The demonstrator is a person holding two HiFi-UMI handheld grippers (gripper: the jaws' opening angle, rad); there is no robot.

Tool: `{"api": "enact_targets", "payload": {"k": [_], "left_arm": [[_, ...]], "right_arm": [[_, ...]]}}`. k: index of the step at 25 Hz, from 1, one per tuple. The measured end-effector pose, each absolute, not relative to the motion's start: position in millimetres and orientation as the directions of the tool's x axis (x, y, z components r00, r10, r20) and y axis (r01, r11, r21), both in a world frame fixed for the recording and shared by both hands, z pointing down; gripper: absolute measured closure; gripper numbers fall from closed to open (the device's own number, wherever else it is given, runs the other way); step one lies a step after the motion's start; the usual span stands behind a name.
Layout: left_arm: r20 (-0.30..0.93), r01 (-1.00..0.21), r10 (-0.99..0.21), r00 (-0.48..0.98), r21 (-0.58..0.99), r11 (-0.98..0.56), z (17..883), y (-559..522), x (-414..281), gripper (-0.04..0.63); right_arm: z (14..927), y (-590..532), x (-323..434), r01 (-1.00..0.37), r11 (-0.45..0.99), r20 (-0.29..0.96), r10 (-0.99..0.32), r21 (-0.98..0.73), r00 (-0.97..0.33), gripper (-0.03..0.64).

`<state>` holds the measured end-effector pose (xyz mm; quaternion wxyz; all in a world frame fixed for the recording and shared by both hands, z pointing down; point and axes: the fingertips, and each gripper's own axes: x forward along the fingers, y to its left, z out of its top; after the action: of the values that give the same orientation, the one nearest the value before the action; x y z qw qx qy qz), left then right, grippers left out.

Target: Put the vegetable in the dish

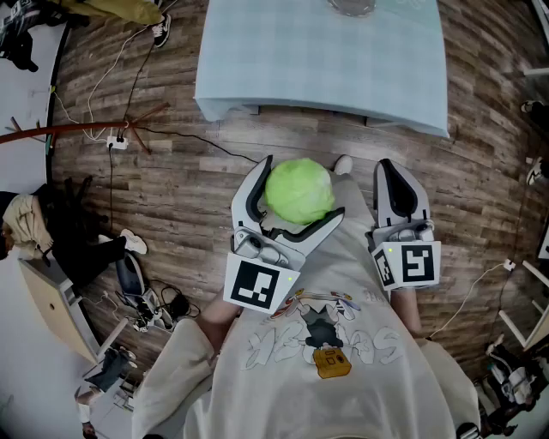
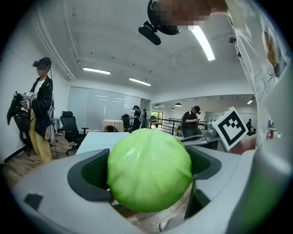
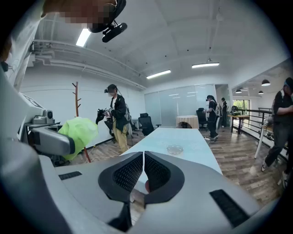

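A round green cabbage (image 1: 298, 190) sits between the two jaws of my left gripper (image 1: 302, 192), held in the air over the wooden floor in front of the person's chest. In the left gripper view the cabbage (image 2: 149, 169) fills the gap, and both dark pads (image 2: 94, 172) press on its sides. My right gripper (image 1: 391, 173) hangs beside it to the right, shut with nothing in it; its pads (image 3: 130, 171) meet. A clear glass dish (image 3: 174, 149) rests on the light blue table (image 3: 192, 157), seen at the top of the head view as the dish (image 1: 352, 7).
The table (image 1: 257, 60) stands a step ahead over wood flooring. A red coat stand (image 1: 77, 129) and cables lie to the left, with bags and gear at the lower left. Other people (image 2: 41, 109) and office chairs (image 2: 71, 128) stand around the room.
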<state>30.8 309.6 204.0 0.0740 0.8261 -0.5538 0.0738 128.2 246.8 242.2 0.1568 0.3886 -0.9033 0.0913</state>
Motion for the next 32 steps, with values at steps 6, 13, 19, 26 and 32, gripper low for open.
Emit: {"api": "enact_targets", "payload": {"k": [6,13,19,26,32], "left_arm": [[0.259,-0.937,-0.901,0.349,0.077,-0.341,211.2,370.1,37.2,0.067],[0.271,-0.929,-0.889,0.37,0.091,-0.359,203.5,401.3,82.2,0.067],[0.259,-0.918,-0.881,0.397,0.085,-0.388,197.6,418.4,126.0,0.067],[0.22,-0.926,-0.9,0.377,0.059,-0.373,186.7,429.6,137.7,0.067],[0.212,-0.937,-0.913,0.349,0.042,-0.348,181.3,416.5,127.1,0.067]], "right_arm": [[228.5,299.5,128.0,-0.723,0.689,0.323,-0.673,-0.051,-0.665,0.595],[214.8,342.7,164.1,-0.708,0.676,0.263,-0.658,-0.206,-0.705,0.594],[210.9,373.8,200.8,-0.718,0.667,0.242,-0.676,-0.201,-0.696,0.593],[211.5,395.6,221.3,-0.714,0.675,0.217,-0.681,-0.186,-0.699,0.594],[223.7,392.1,223.5,-0.719,0.659,0.238,-0.679,-0.219,-0.695,0.593]]}}
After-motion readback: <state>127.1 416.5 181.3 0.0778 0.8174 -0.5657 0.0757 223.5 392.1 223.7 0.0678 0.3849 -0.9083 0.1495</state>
